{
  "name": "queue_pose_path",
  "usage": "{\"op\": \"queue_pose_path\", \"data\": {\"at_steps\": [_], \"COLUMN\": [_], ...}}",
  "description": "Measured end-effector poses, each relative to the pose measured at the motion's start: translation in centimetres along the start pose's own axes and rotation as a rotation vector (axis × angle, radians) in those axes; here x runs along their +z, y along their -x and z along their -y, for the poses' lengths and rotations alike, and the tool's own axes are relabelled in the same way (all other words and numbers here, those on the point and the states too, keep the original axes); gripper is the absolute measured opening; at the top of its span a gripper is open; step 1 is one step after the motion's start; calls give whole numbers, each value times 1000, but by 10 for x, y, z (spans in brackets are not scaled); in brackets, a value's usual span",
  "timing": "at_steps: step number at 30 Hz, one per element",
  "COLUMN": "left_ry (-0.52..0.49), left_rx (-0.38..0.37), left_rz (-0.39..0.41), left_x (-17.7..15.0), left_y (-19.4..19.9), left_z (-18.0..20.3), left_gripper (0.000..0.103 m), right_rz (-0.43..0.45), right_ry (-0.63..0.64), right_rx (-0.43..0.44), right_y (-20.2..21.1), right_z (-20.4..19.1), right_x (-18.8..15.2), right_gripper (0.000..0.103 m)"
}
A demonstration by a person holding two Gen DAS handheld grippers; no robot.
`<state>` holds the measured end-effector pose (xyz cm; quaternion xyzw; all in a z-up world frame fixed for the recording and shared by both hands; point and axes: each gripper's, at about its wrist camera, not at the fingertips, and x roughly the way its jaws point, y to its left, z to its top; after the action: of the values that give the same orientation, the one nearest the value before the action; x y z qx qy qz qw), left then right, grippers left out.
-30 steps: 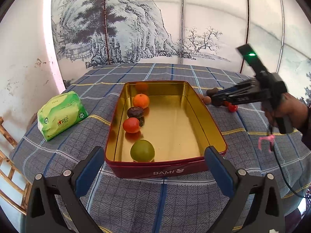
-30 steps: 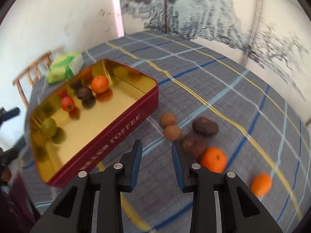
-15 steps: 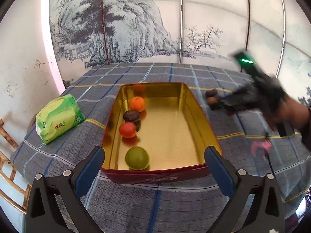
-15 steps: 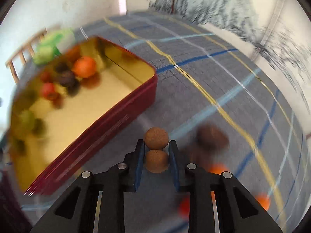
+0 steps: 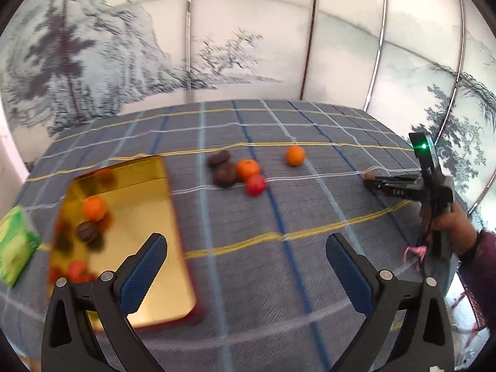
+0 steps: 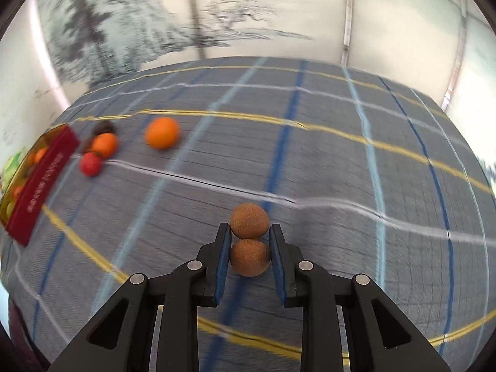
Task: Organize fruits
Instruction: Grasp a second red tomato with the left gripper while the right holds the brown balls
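My right gripper [image 6: 250, 232] is shut on a pair of joined brown round fruits [image 6: 249, 253] and holds them above the checked tablecloth; it also shows in the left wrist view [image 5: 370, 183] at the right. My left gripper [image 5: 245, 255] is open and empty beside the gold tin's [image 5: 176, 217] right wall. The red-sided tin [image 6: 46, 167] holds an orange fruit [image 5: 94, 207], a dark fruit [image 5: 88, 232] and red fruit [image 5: 77, 271]. On the cloth lie two dark fruits [image 5: 224, 173], two orange fruits [image 5: 248, 169] [image 5: 295, 155] and a red one [image 5: 255, 184].
A green tissue pack [image 5: 14, 248] lies left of the tin. A painted folding screen [image 5: 217, 46] stands behind the round table. The table's edge [image 5: 434, 167] curves close behind the right gripper. A hand [image 5: 449, 226] grips the right tool.
My right gripper closed on the two brown fruits and carried them right, away from the tin. My left gripper swung right, so the tin now sits at the left.
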<state>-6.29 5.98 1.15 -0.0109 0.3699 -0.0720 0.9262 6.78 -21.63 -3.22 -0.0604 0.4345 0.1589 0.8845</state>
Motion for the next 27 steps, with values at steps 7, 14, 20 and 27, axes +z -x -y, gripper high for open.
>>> {"op": "queue_pose_path", "data": {"at_steps": [7, 14, 20, 27], "left_ry": [4, 49, 96, 108], "left_rx": [-18, 13, 42, 55], "left_rz": [-81, -221, -245, -218], "left_x": [33, 49, 49, 49], "left_y": [-71, -143, -170, -175], "left_z": [13, 8, 2, 5], "left_gripper": [100, 46, 46, 26], "right_rz": [28, 37, 38, 37], "right_ry": [-54, -109, -126, -127], "right_rx": [48, 115, 155, 170], "right_y": [-6, 0, 1, 1], "right_z": [8, 20, 21, 21], "right_x": [-3, -4, -5, -5], "right_gripper": [27, 27, 27, 27]}}
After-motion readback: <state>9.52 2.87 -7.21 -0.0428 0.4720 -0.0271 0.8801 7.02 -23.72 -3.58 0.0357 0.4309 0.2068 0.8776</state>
